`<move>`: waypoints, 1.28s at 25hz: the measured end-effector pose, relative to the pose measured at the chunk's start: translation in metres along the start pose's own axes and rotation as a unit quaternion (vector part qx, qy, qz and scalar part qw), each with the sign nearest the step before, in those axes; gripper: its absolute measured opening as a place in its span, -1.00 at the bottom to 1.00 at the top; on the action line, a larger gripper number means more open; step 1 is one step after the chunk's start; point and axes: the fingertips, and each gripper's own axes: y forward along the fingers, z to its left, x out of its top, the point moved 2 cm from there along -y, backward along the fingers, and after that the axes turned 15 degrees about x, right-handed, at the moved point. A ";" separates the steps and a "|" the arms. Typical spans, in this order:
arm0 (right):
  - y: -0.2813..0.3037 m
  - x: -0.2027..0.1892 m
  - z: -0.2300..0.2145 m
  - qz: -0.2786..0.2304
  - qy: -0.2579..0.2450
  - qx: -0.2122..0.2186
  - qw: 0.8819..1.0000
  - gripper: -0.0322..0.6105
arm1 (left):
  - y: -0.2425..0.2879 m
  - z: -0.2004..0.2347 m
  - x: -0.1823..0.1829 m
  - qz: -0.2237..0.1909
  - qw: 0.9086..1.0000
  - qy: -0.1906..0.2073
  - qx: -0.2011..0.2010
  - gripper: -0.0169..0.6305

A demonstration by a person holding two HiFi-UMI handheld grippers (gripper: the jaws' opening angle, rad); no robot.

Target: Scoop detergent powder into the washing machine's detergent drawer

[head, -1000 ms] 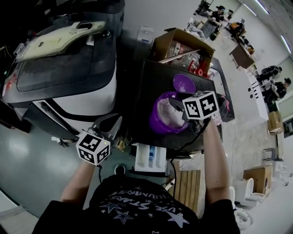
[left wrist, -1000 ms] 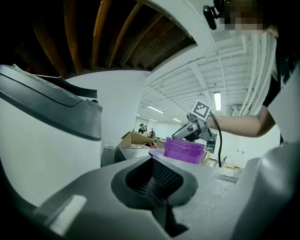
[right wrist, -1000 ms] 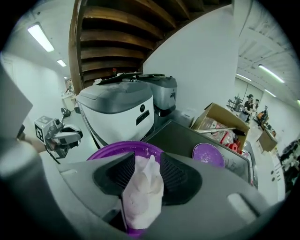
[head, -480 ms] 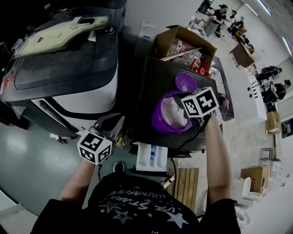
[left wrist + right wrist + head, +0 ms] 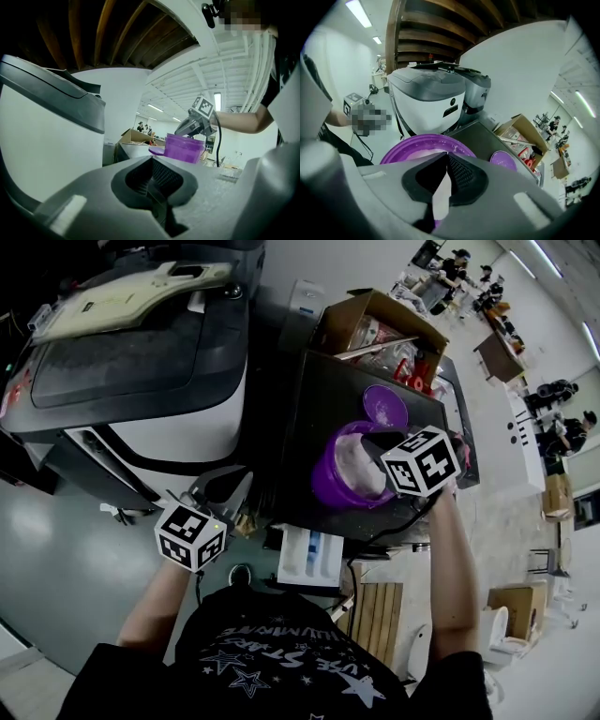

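Over the purple tub (image 5: 325, 480), right claw (image 5: 446, 156) just closed on a pale strip (image 5: 441, 197).

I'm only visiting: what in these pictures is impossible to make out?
- Right gripper view: the right tool has just been closing. The pale sliver between its jaws may be a scoop handle or powder behind; unclear.
- Head view: that tool's marker cube hides part of the purple tub.
- Head view: the white drawer is too small to show its compartments.
- Head view: the distant people are too small to read.
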 end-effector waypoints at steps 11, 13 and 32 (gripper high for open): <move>-0.019 0.010 0.019 -0.061 -0.184 -0.031 0.980 -0.79 | -0.001 -0.024 0.002 0.000 1.000 0.007 0.005 -0.94; -0.014 0.009 0.022 -0.048 -0.226 -0.035 0.972 -0.79 | -0.002 -0.028 0.000 0.001 1.000 0.008 0.007 -0.94; -0.001 -0.015 0.015 0.060 -0.169 -0.064 0.982 -0.79 | -0.017 -0.026 -0.007 0.002 0.999 0.002 0.054 -0.94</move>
